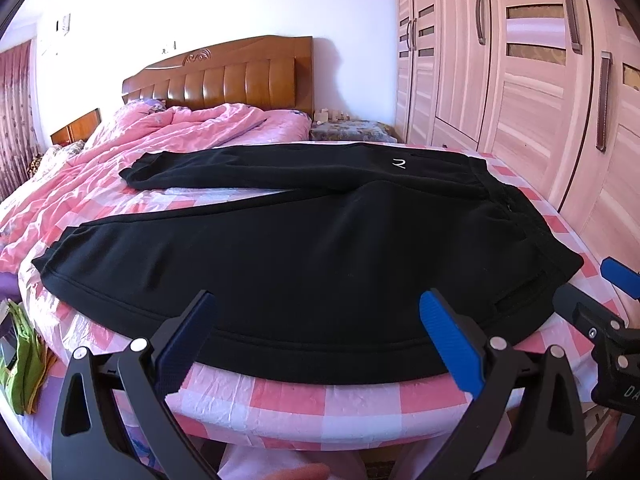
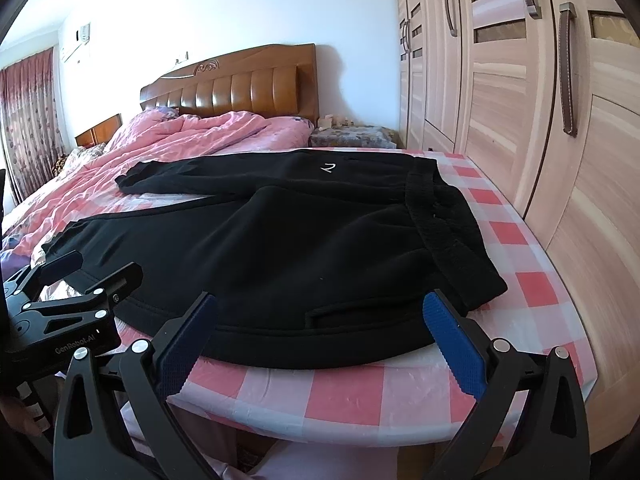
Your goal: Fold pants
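Observation:
Black pants (image 1: 304, 248) lie spread flat on the pink checked sheet (image 1: 320, 404), legs apart and pointing left, waistband at the right by the wardrobe. A small white logo (image 1: 398, 165) marks the far leg. They also show in the right wrist view (image 2: 320, 256). My left gripper (image 1: 316, 304) is open and empty, hovering just above the near leg's front edge. My right gripper (image 2: 320, 306) is open and empty over the near hip by the waistband (image 2: 436, 220). Each gripper shows in the other's view, the right one (image 1: 608, 300) and the left one (image 2: 76, 280).
A rumpled pink quilt (image 1: 152, 140) covers the bed's far left. A wooden headboard (image 1: 240, 76) stands behind. A wardrobe (image 1: 540, 80) runs close along the right side. A bedside stand (image 1: 352, 128) sits at the back. Green cloth (image 1: 22, 360) lies below left.

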Tool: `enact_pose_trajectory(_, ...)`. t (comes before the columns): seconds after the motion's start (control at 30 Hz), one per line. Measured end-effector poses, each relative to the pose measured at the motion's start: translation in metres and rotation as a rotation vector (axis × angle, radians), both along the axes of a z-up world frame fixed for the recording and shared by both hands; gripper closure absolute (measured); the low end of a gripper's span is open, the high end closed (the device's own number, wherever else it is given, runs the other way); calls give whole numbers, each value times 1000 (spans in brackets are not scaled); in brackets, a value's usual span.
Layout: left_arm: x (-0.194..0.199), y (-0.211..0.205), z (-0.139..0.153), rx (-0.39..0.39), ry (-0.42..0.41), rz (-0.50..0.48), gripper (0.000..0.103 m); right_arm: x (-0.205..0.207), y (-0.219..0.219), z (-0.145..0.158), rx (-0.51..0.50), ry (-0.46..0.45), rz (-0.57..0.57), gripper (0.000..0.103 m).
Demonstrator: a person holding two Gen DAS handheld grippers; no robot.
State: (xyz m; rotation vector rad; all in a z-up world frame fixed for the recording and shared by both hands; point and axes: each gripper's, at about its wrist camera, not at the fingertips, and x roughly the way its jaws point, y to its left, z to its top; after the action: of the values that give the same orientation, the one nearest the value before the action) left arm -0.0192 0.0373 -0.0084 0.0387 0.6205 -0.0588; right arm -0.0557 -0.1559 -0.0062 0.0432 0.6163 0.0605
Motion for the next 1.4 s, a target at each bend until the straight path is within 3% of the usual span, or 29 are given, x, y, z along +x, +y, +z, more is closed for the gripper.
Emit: enact_pose_trajectory(1.4,2,3,-14,-5,70,12,1,-1,0,-8,23,28,-2,4)
